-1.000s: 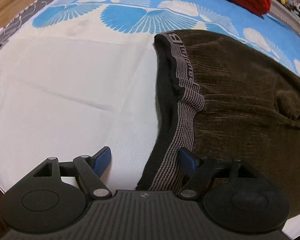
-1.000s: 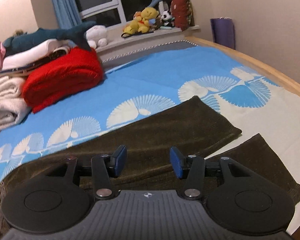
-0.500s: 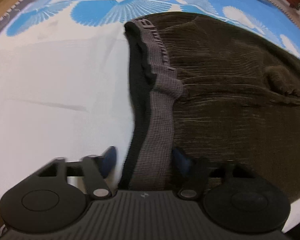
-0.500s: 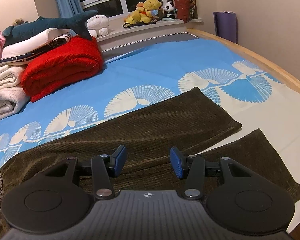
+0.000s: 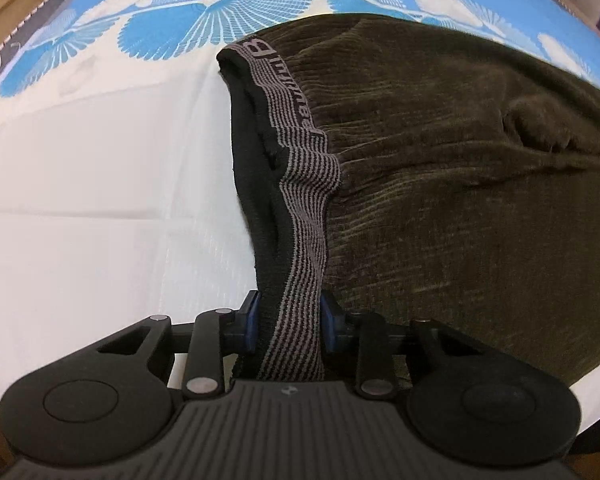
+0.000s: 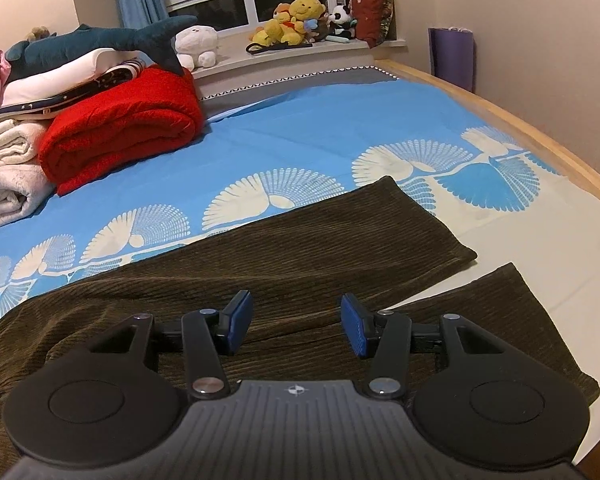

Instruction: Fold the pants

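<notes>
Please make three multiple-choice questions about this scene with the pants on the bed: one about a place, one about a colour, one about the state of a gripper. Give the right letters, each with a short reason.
1. Where does the red blanket lie?
A. on the pants
B. beside the stack of pale folded bedding
C. on the window ledge

2. What colour are the pants?
A. dark brown
B. light grey
C. blue

3. What is the left gripper doing?
A. hanging open above the sheet
B. closed on the striped waistband
C. closed on a pant leg hem

Answers:
1 B, it sits against the pale stack, far from the pants.
2 A, the ribbed cloth is dark brown.
3 B, the blue pads press the band from both sides.
</notes>
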### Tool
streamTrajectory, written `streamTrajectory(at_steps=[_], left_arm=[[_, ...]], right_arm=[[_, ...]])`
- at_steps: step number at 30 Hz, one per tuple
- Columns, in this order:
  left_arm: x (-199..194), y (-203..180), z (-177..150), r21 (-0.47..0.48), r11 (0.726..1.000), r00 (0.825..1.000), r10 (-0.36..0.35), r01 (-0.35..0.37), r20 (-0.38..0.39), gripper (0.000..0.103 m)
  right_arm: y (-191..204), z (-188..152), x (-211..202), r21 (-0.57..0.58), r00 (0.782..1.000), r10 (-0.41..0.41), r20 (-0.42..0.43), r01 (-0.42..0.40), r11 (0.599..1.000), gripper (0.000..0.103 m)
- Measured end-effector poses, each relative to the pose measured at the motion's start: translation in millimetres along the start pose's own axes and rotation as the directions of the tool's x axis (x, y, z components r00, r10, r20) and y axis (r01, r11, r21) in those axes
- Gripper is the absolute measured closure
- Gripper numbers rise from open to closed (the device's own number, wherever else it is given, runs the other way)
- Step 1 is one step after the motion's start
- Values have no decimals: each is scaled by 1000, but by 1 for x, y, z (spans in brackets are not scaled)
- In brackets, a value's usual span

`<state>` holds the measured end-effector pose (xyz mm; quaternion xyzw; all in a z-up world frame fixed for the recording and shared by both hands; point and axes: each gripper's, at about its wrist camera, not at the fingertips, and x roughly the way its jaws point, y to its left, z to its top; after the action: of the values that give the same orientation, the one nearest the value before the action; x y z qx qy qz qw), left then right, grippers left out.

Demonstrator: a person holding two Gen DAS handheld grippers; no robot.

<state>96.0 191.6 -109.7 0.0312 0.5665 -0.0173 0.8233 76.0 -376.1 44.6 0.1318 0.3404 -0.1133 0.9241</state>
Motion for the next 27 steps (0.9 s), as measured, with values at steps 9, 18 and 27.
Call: streamTrajectory(at_steps=[9, 18, 27], left_arm=[[-33, -5, 9, -30, 1000, 982, 13, -8, 187, 65], [-1, -41, 8, 149, 988, 999, 46, -50, 29, 63], [-26, -40, 25, 79, 997, 980, 3, -19, 199, 55]], right_arm=[[-2, -1, 0, -17, 1000, -1, -5, 0, 1000, 50], [-9, -1, 2, -11, 1000, -13, -15, 13, 1000, 50], [-15, -1, 2, -18, 999, -35, -10, 35, 999, 50]])
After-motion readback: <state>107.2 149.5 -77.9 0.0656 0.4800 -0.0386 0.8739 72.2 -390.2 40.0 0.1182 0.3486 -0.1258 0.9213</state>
